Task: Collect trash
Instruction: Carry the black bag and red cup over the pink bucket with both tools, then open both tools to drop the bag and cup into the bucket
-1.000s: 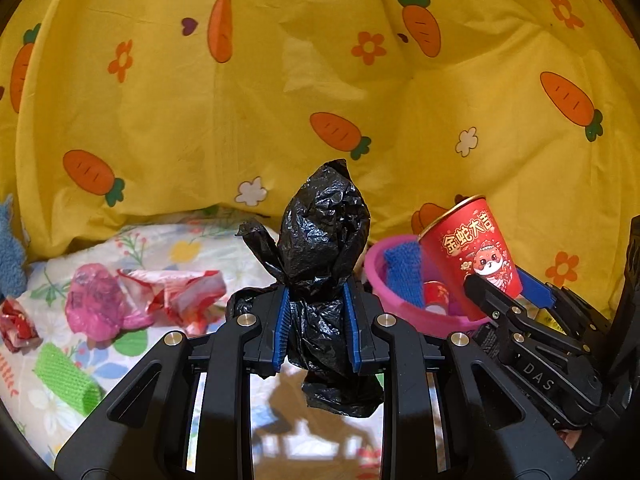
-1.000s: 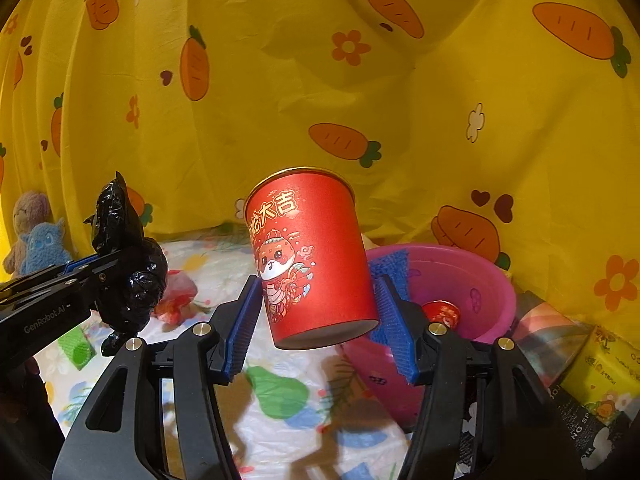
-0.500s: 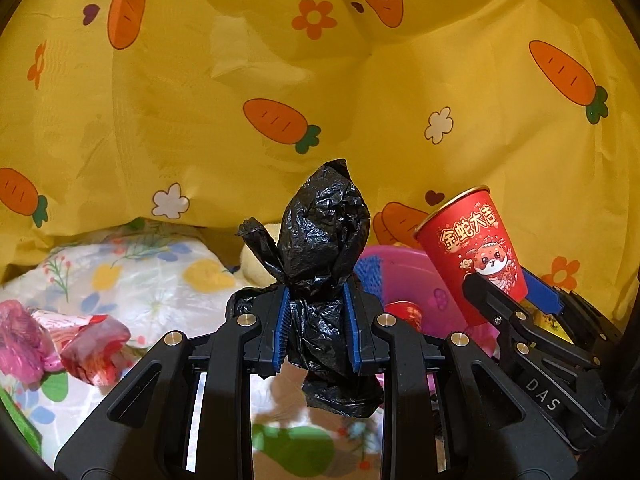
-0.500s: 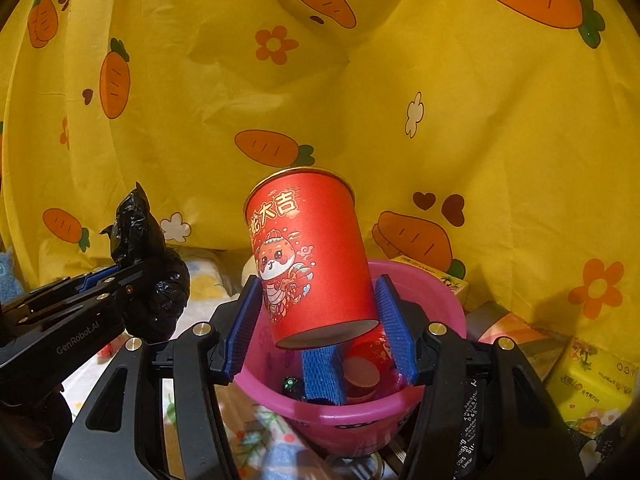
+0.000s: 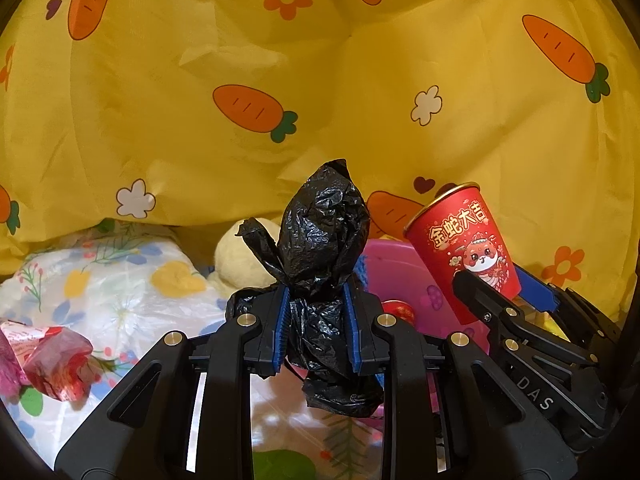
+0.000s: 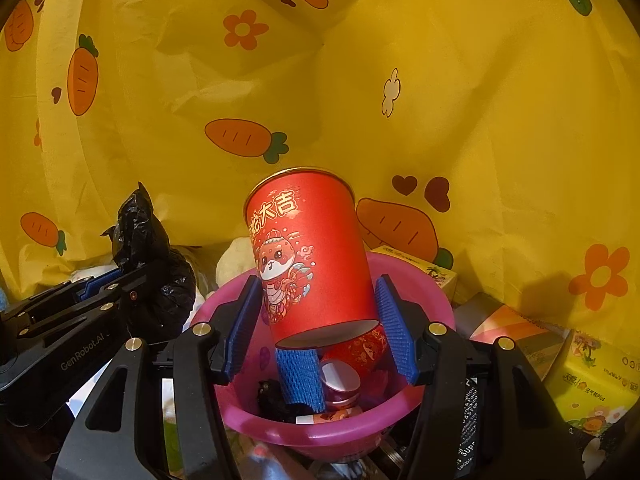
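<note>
Left wrist view: left gripper [image 5: 316, 330] clamps a crumpled black plastic bag [image 5: 324, 248] at frame centre; soft, light, best pinched at its waist. Pink basin [image 5: 394, 264] lies right of centre.

Right wrist view: right gripper [image 6: 320, 328] grips a red paper cup [image 6: 310, 252] by both sides, tilted, seemingly above the basin; thin-walled, probably crushable.

black bag [image 5: 324, 240]: crumpled, upright beside pink basin [image 6: 438, 300] | red cup [image 6: 310, 252]: tilted above basin
</note>
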The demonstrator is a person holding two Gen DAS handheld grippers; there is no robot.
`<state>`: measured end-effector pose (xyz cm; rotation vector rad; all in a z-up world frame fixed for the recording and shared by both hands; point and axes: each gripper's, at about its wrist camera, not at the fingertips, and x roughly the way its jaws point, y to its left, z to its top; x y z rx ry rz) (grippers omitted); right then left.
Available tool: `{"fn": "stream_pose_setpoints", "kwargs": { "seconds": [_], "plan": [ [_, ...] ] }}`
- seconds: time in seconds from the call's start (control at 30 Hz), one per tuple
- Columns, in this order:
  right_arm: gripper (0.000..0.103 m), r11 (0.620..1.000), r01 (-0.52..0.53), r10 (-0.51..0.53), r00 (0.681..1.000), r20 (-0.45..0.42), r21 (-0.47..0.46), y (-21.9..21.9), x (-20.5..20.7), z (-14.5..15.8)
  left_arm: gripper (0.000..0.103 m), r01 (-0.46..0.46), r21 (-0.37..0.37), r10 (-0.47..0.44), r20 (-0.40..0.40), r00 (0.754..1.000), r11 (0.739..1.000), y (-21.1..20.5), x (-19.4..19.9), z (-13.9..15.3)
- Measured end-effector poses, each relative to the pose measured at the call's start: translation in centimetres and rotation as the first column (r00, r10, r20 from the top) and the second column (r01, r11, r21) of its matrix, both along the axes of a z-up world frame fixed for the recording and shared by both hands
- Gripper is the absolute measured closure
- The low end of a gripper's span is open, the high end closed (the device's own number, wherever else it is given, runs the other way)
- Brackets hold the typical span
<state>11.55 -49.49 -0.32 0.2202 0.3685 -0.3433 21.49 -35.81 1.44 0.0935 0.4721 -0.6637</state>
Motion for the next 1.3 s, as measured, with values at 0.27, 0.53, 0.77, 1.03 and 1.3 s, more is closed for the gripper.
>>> {"fn": "stream_pose_setpoints", "kwargs": {
  "seconds": [0.27, 0.53, 0.77, 1.03, 1.3],
  "plan": [
    [0.046, 1.0, 0.011, -0.011, 1.0, -0.013, 0.005, -0.5, 0.7, -0.6, 0.08, 0.02, -0.018, -0.02, -0.019, 1.0, 1.0, -0.6, 0.9, -0.6],
    [0.045, 0.999, 0.026, -0.025, 0.999, -0.032, 0.018, -1.3, 1.1, -1.2, 0.08, 0.056, -0.028, -0.057, -0.052, 0.997, 0.998, -1.9, 1.5, -1.6],
    [0.045, 0.999, 0.034, -0.033, 0.999, -0.038, 0.021, -1.7, 1.2, -1.6, 0.08, 0.074, -0.022, -0.076, -0.075, 0.994, 0.997, -2.8, 2.0, -2.8],
    [0.038, 0.998, 0.059, -0.059, 0.998, -0.027, 0.035, -2.1, 1.2, -1.9, 0.075, 0.11, -0.035, -0.113, -0.114, 0.987, 0.993, -3.2, 2.5, -3.7],
    [0.029, 0.994, 0.101, -0.101, 0.995, 0.003, 0.037, -2.6, 0.0, -1.5, 0.023, 0.049, -0.053, -0.055, -0.103, 0.993, 0.997, -1.8, 2.6, -3.6]
  ]
}}
